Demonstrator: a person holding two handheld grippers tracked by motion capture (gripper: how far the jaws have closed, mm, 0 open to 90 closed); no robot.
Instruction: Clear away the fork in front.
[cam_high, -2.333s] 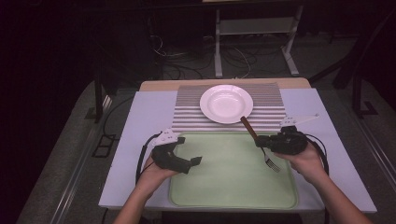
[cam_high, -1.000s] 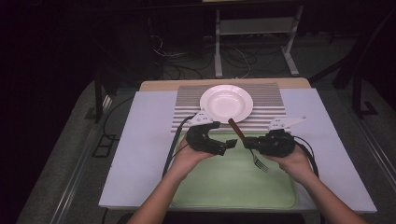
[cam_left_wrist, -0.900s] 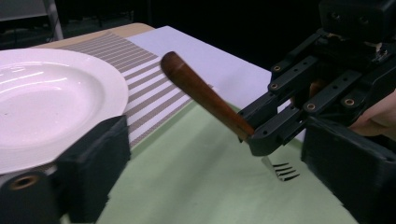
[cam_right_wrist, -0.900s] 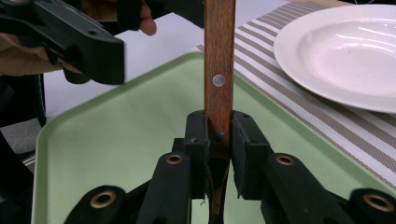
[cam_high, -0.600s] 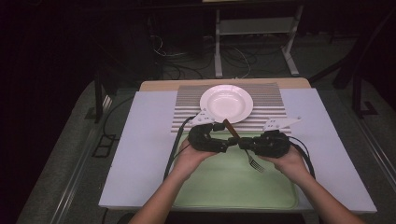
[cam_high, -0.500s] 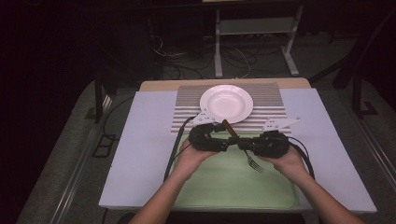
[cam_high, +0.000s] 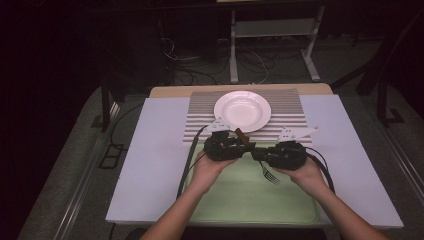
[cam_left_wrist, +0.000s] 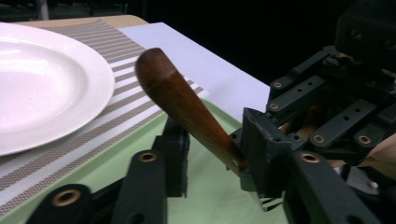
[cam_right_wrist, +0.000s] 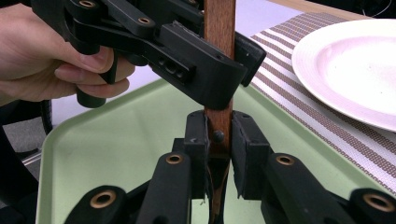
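Observation:
A fork with a brown wooden handle (cam_high: 241, 135) and metal tines (cam_high: 270, 175) hangs over the green tray (cam_high: 250, 205). My right gripper (cam_high: 258, 154) is shut on the lower handle (cam_right_wrist: 219, 135), its pads pressing both sides. My left gripper (cam_high: 247, 146) reaches in from the left, facing the right one. Its jaws have just been closing, with the upper handle (cam_left_wrist: 182, 98) slanting between them. The handle lies against the right-hand pad (cam_left_wrist: 259, 140). A narrow gap remains at the other pad (cam_left_wrist: 176, 140). A white plate (cam_high: 242, 110) sits just beyond.
The plate rests on a striped mat (cam_high: 200, 112) at the back of the white table cover (cam_high: 150, 155). Cables (cam_high: 189, 160) trail from both grippers across the tray's edges. A hand (cam_right_wrist: 46, 56) holds the left gripper close ahead in the right gripper view.
The left gripper came from the tray's left side to the fork handle and its jaws narrowed around it. The right gripper shifted slightly left, still holding the fork.

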